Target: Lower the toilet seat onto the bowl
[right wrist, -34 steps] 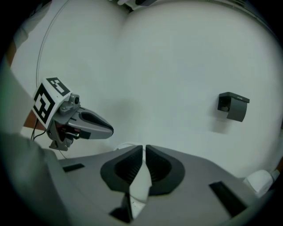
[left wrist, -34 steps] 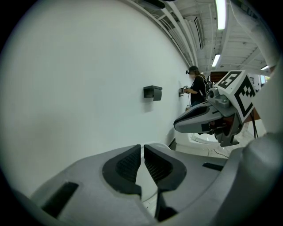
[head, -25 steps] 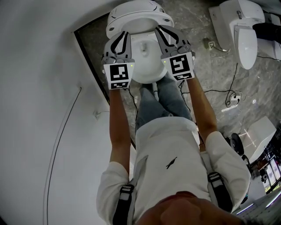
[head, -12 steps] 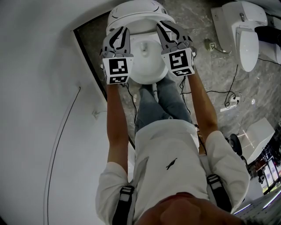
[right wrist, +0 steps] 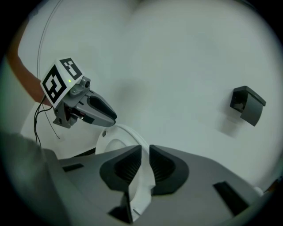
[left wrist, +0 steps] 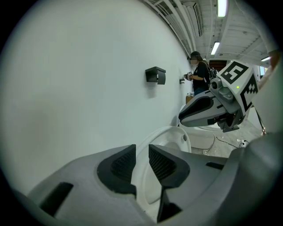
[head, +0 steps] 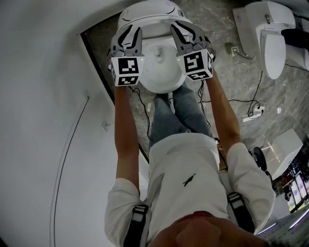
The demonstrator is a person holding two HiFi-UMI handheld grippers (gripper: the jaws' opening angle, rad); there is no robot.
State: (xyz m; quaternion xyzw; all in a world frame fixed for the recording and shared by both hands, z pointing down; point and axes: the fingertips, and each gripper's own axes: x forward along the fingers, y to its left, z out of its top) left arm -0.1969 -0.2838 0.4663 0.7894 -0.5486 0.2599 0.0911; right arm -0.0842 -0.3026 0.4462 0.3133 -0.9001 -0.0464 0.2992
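A plain white wall (head: 43,96) filled the left of the head view and grey marbled floor (head: 212,19) the right. The person (head: 186,193), in a white shirt, stood facing the toilet (head: 149,14); both arms reached straight forward and down, roughly parallel, one on each side of the bowl. The toilet seat (head: 161,86) lay low over the bowl between the two grippers; whether it rested on the rim could not be told. The left gripper (head: 129,34) sat at the seat's left edge and the right gripper (head: 186,33) at its right edge, both sloping downward. The left cube (head: 126,71) and the right cube (head: 197,65) showed black-and-white square markers, each with a small green light at its upper corner. In the left gripper view the seat's white rim ran between the pads (left wrist: 119,165); those jaws had just been opening and stood slightly apart, loose about the rim. In the right gripper view the jaws were narrow, with the pads (right wrist: 166,167) clamped on the rim's edge. A small black fixture (left wrist: 155,75) hung on the wall.
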